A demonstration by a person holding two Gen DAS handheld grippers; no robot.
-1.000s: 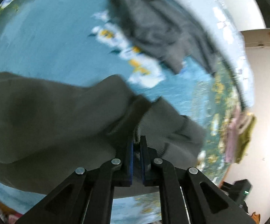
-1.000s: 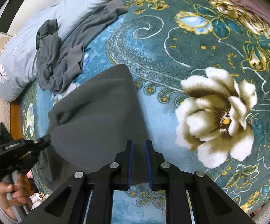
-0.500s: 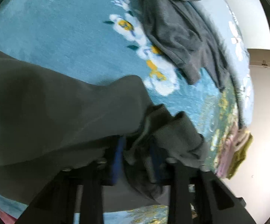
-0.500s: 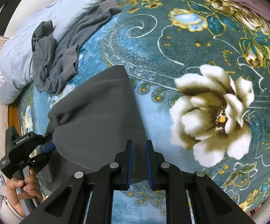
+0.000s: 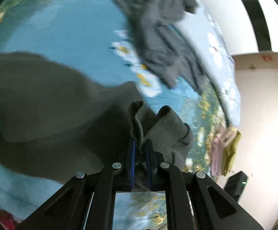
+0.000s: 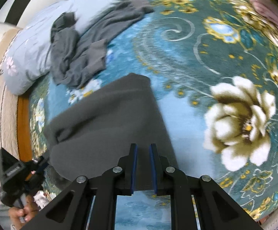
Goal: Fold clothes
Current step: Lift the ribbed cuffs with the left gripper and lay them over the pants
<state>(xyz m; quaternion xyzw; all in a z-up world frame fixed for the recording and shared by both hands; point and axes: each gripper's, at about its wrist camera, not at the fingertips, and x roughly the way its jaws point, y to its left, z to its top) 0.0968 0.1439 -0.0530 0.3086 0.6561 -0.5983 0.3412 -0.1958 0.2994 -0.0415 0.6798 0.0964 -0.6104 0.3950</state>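
A dark grey garment [image 5: 43,99] lies spread on the floral blanket [image 5: 52,28], lifted along its near edge. My left gripper [image 5: 139,143] has its jaws closing on the bunched ribbed cuff [image 5: 158,126] of this garment, which stands up between the blue pads. In the right wrist view the same garment [image 6: 110,118] runs from the blanket [image 6: 177,61] down into my right gripper [image 6: 143,147], which is shut on its near edge. The left gripper [image 6: 41,163] shows there at the lower left on the garment's corner, held by a hand [image 6: 21,212].
A crumpled lighter grey garment [image 6: 77,57] lies beyond, partly on a pale blue pillow [image 6: 29,53]. Folded pink and yellow-green clothes [image 5: 225,149] sit at the bed's far edge. A wooden bed frame [image 6: 22,126] and a white wall [image 5: 263,124] border the bed.
The left gripper has pulled back and up with the cuff, which now stands clear between its pads instead of draping over the fingers. The right gripper has risen slightly with its edge.
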